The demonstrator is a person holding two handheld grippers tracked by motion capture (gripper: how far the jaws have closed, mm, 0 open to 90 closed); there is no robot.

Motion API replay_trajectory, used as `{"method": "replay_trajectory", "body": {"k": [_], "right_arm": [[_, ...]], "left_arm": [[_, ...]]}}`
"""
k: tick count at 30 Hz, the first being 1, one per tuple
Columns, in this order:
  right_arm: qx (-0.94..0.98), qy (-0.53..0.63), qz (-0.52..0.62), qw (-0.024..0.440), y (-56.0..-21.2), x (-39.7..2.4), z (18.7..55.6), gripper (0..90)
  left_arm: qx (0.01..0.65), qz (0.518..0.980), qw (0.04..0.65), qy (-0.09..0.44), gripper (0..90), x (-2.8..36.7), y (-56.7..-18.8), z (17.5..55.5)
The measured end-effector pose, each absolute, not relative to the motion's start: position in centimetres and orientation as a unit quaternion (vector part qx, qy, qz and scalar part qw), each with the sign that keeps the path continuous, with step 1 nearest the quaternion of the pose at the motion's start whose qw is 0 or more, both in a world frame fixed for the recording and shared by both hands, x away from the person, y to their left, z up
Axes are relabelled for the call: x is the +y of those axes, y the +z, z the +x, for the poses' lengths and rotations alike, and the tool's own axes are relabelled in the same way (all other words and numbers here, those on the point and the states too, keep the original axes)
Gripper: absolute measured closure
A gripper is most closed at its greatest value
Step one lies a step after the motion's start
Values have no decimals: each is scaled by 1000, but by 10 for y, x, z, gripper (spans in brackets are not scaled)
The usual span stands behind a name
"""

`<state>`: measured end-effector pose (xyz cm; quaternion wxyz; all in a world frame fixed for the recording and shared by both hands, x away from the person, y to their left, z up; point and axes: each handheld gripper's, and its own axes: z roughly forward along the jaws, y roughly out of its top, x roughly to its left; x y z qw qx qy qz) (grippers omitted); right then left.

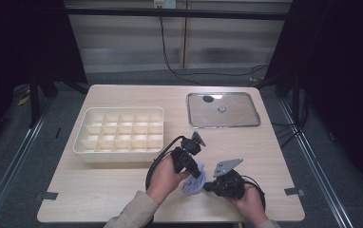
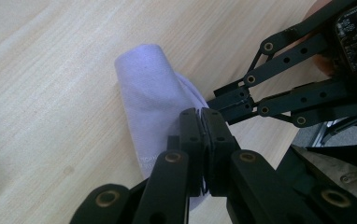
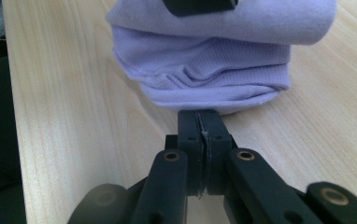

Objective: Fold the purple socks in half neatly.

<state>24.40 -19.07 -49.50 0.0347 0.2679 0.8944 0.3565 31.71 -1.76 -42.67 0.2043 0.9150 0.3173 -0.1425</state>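
Sock (image 2: 153, 100), lilac, hem print (image 2: 147, 163) too blurry to read

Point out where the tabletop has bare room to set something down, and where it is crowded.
Free: the near-left corner in front of the divided tray, and the strip between it and the steel tray. Crowded: near-centre, where both tools, left tool and right tool, meet the lilac cloth.
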Motion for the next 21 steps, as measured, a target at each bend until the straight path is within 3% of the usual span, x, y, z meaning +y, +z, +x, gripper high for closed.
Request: {"method": "replay_trajectory", "body": {"k": [21], "right_arm": [[896,356,264,38,-495,-189,244,883]], "left_arm": [[315,917,197,-146,883,-20,-433,316]]}}
